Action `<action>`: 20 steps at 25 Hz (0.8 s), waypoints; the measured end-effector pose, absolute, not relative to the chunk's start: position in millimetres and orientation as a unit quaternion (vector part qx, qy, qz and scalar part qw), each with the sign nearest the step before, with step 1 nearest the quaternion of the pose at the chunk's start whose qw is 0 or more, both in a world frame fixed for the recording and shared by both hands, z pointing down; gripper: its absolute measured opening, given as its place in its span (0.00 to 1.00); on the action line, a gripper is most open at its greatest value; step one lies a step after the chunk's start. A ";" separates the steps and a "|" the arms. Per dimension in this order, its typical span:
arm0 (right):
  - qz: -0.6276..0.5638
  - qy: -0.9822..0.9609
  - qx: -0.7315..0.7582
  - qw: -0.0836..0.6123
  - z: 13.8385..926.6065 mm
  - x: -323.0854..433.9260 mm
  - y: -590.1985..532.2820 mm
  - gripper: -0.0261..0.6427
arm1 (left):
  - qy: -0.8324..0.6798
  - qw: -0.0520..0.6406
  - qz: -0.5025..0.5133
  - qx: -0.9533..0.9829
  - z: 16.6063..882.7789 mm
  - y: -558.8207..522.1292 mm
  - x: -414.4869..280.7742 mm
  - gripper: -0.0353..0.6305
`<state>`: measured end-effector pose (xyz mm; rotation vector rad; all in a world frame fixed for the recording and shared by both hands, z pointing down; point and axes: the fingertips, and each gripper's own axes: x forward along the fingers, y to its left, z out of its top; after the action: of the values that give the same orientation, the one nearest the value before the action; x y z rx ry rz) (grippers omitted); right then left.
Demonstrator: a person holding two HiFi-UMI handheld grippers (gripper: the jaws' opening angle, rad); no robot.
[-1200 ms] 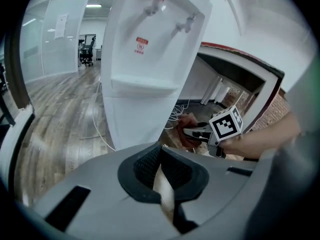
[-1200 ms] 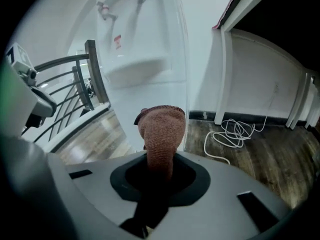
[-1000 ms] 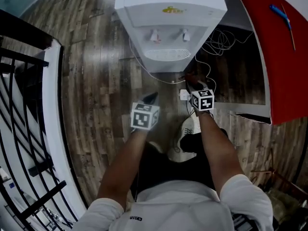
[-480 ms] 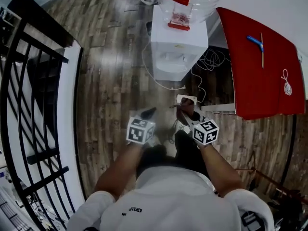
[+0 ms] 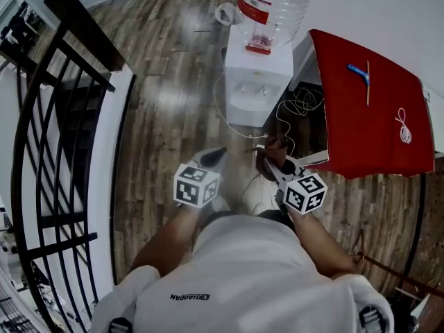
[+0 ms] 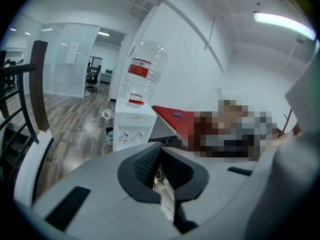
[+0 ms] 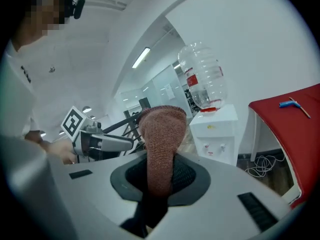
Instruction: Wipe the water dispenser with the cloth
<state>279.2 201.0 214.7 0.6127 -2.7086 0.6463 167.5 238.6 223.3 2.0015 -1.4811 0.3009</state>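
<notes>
Head view: the bottle [image 5: 274, 5] on the water dispenser [image 5: 258, 82] is cut off by the top edge, and the dispenser's taps are too small to tell apart. The blue item [image 5: 357, 71] on the red table [image 5: 374, 116] is too small to identify. The person's torso [image 5: 243, 283] hides the floor beneath.

At the right gripper [image 5: 267, 159], the cloth [image 5: 272, 152] shows only as a dark reddish scrap.

Left gripper view: the table's far end is blurred over.

Right gripper view: the cloth fills the jaw gap and covers the pads' inner faces. Its lower end is lost in shadow.
</notes>
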 end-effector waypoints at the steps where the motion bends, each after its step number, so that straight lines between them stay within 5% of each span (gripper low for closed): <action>1: 0.220 -0.942 0.210 0.140 207.0 282.9 200.2 0.13 | -0.565 0.308 0.118 0.756 219.5 237.7 172.5 0.04; 12: 0.195 -0.963 0.157 0.100 167.0 354.7 217.6 0.13 | -0.586 0.281 0.086 0.755 186.5 253.7 264.0 0.04; 20: 0.211 -0.955 0.173 0.115 178.9 372.5 233.2 0.13 | -0.572 0.282 0.123 0.760 189.4 268.0 266.4 0.04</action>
<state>372.5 233.2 178.9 0.5078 -2.7989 0.6169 266.4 268.0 189.4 2.0368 -1.5315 0.3292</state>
